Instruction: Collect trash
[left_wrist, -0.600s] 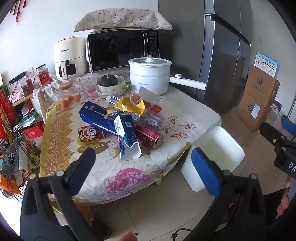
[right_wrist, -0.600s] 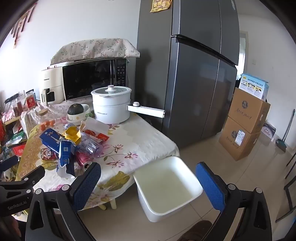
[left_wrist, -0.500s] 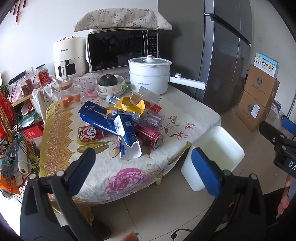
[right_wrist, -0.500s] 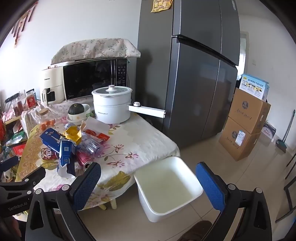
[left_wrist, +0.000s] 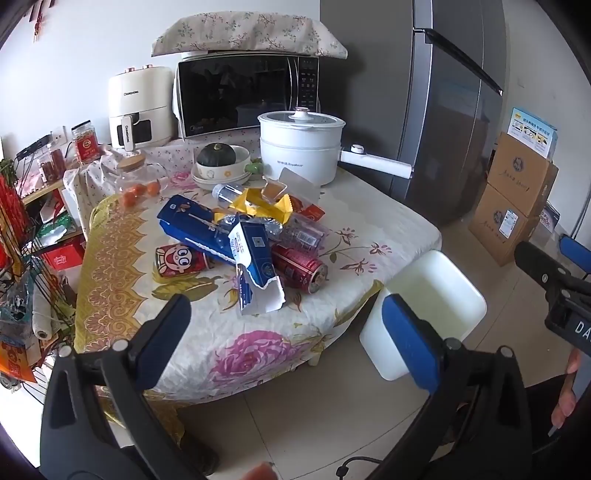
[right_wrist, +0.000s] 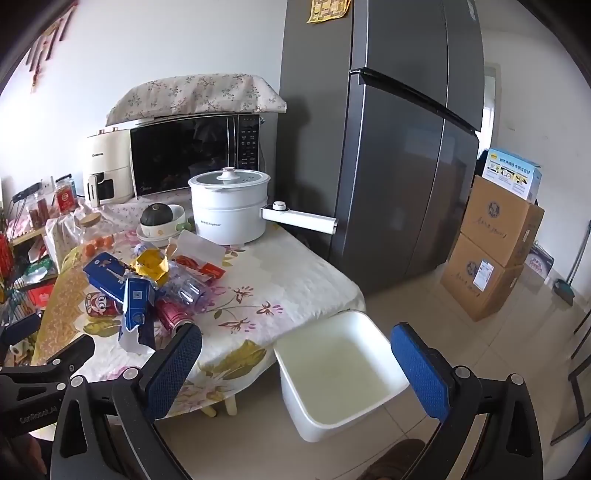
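Observation:
A heap of trash lies on the flowered table (left_wrist: 373, 225): a torn blue carton (left_wrist: 255, 254), a long blue box (left_wrist: 192, 229), a dark red can (left_wrist: 299, 266), a red cartoon can (left_wrist: 177, 260), a yellow wrapper (left_wrist: 266, 208) and a clear bottle (left_wrist: 229, 192). An empty white bin (right_wrist: 343, 373) stands on the floor at the table's right corner. My left gripper (left_wrist: 286, 339) is open and empty, in front of the table. My right gripper (right_wrist: 295, 365) is open and empty, above the bin's near side.
A white electric pot (left_wrist: 301, 144) with a long handle, a bowl with a dark squash (left_wrist: 218, 158), a glass jar, a microwave (left_wrist: 247, 94) and an air fryer stand at the table's back. A grey fridge (right_wrist: 399, 147) and stacked cardboard boxes (right_wrist: 491, 247) are to the right. A cluttered rack stands on the left.

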